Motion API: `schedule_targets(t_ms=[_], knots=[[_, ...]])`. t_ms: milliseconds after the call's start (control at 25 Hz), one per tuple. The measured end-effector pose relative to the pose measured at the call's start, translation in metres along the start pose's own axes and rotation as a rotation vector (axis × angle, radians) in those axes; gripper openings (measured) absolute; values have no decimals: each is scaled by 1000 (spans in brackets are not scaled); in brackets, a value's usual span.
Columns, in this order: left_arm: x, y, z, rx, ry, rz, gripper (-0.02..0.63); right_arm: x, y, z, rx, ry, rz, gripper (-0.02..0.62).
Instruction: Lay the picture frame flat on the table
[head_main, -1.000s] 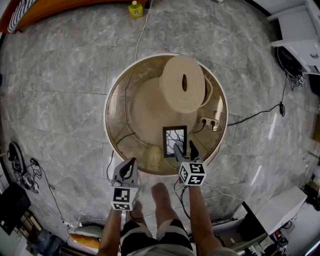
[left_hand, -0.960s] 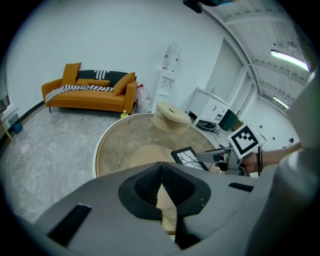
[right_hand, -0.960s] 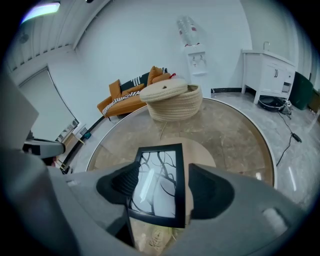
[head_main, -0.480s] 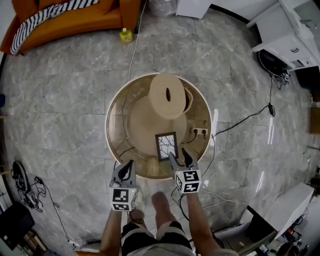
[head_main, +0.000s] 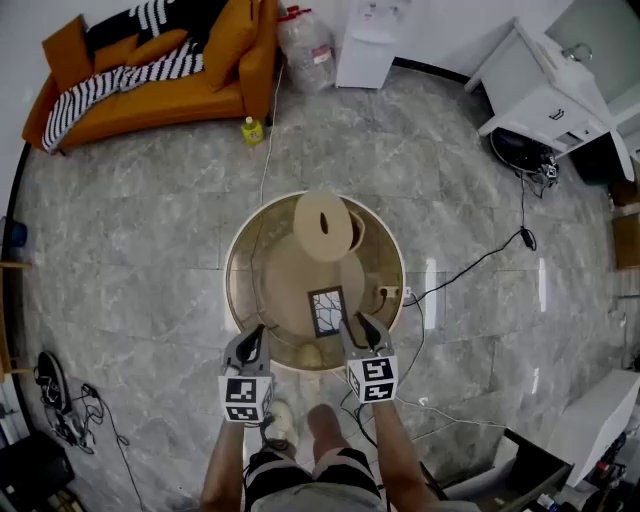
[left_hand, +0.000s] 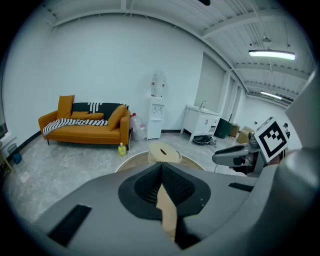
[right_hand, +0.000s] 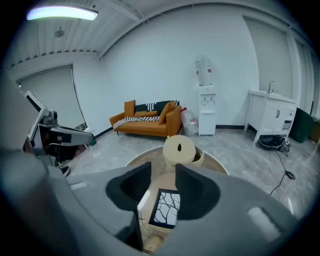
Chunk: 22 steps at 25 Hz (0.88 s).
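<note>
The black picture frame (head_main: 327, 311), with a white branch pattern, lies on the round glass-topped table (head_main: 238, 262) near its front edge. In the right gripper view the picture frame (right_hand: 166, 208) shows below and beyond the jaws. My right gripper (head_main: 360, 327) hangs by the frame's near right corner. Its jaws are closing, with a gap between the pads and nothing in it. My left gripper (head_main: 250, 342) is at the table's front left rim, off the frame, with its pads shut together (left_hand: 161, 167).
A beige round roll with a slot (head_main: 323, 226) stands at the table's far side, and a power strip (head_main: 389, 292) lies at its right. Cables trail over the floor. An orange sofa (head_main: 150, 70), a yellow bottle (head_main: 253, 130) and white cabinets (head_main: 545, 95) stand farther off.
The head view has risen and takes in more of the room, so the table looks smaller. My right gripper's jaws have narrowed beside the frame. The left gripper keeps its place.
</note>
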<state>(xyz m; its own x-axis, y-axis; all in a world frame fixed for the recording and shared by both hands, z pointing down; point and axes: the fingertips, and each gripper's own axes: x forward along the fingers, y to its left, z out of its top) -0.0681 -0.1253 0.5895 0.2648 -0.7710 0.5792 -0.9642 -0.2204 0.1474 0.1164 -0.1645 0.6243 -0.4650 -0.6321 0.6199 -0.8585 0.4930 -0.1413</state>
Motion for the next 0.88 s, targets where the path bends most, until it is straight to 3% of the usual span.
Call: schedule_targets(t_ms=[320,880], knots=[[-70,-27,58,43,-83,-7,17,-86,30,58,-30,-126,-27,96],[-222,-74,109,151,-245,-41,17,-252,98,130,-120,-385,-115,19]])
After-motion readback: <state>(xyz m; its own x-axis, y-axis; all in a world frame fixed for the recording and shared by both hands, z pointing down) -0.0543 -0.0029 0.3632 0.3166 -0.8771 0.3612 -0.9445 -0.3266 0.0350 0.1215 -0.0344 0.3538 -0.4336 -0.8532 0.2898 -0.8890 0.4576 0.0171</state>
